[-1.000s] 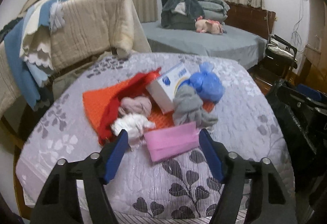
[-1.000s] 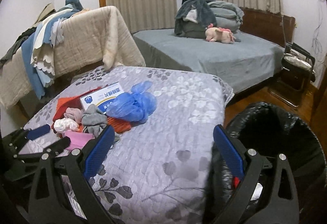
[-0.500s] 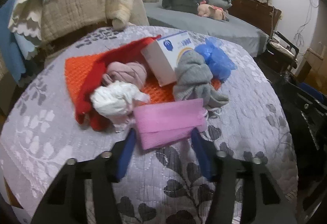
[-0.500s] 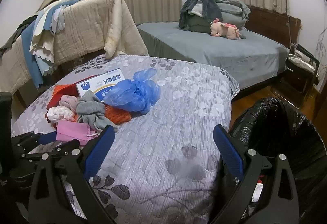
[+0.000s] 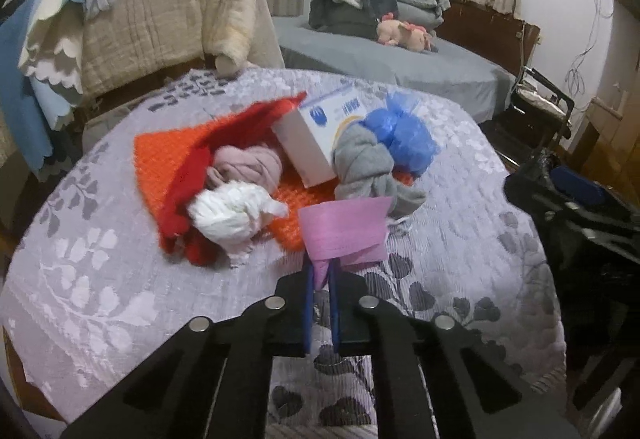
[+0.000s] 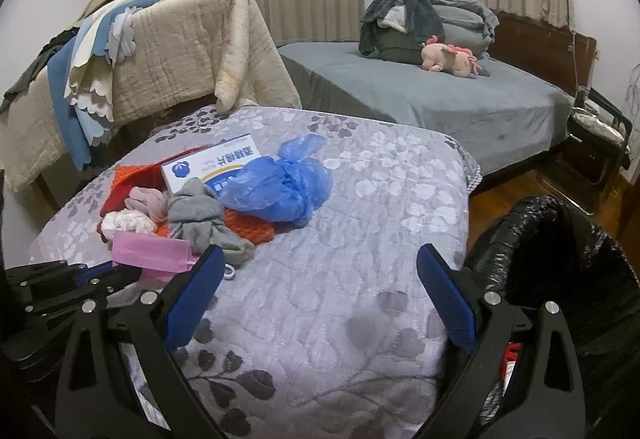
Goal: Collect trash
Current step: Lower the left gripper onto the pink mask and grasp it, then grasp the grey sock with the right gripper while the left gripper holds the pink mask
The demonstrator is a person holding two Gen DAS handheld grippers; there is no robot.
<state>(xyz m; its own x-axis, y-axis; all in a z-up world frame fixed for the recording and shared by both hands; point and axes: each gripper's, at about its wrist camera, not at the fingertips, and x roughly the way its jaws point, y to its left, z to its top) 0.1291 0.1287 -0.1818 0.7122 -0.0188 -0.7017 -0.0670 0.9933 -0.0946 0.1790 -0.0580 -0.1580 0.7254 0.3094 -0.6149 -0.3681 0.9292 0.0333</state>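
A flat pink packet [image 5: 344, 231] lies at the near edge of a pile on the lilac quilted table [image 5: 100, 259]. My left gripper [image 5: 320, 275] has its jaws closing, and the blue pads pinch the packet's near corner. In the right wrist view the same pink packet [image 6: 150, 253] sticks out of the left gripper [image 6: 100, 277] at the lower left. My right gripper [image 6: 320, 255] stands open over bare quilt with nothing between its fingers. A black trash bag [image 6: 560, 259] gapes just right of it.
The pile holds a blue plastic bag [image 5: 408, 137], a white box [image 5: 320, 127], grey [image 5: 368, 171], white [image 5: 232, 215] and pink [image 5: 248, 163] cloth bundles on an orange-red knit [image 5: 168, 159]. A blanket-draped chair [image 6: 180, 51] and a bed [image 6: 440, 99] stand behind.
The left gripper's jaws went from wide apart to pinched on the pink packet's near edge, and the packet's edge has lifted and crumpled. The right gripper has stayed open and barely moved.
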